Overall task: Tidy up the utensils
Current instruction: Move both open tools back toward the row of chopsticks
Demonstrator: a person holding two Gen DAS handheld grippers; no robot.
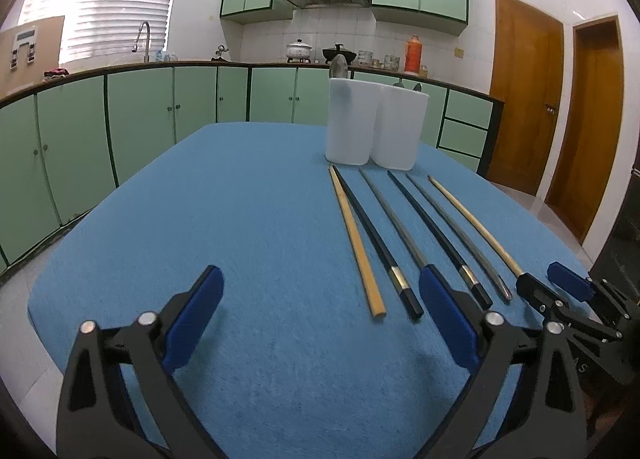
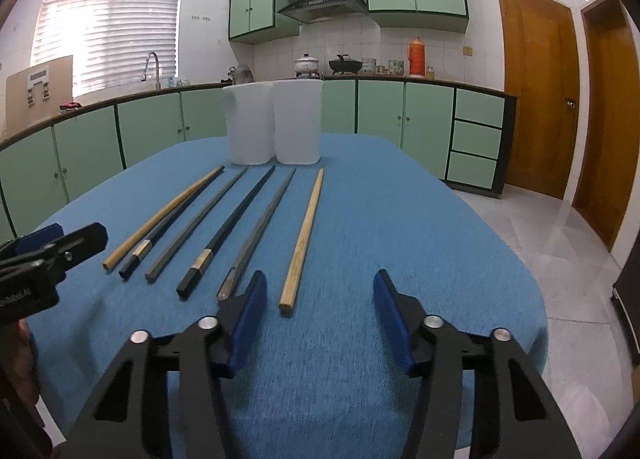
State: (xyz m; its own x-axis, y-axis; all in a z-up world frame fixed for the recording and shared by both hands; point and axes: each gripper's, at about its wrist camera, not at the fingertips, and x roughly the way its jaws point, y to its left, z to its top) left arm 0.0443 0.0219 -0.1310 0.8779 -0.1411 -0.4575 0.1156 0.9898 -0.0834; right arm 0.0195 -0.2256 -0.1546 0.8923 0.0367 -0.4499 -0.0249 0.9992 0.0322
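Green-cabinet kitchen, blue-clothed table (image 2: 400,219). Six chopsticks (image 2: 256,219) lie in a row before two white holders (image 2: 274,123); spoon tips show in them. Left gripper (image 1: 320,311) and right gripper (image 2: 320,299) both gape wide, empty. Chopsticks all unsorted.

grey chopstick (image 1: 394,219) end behind left fingers (image 1: 444,311)
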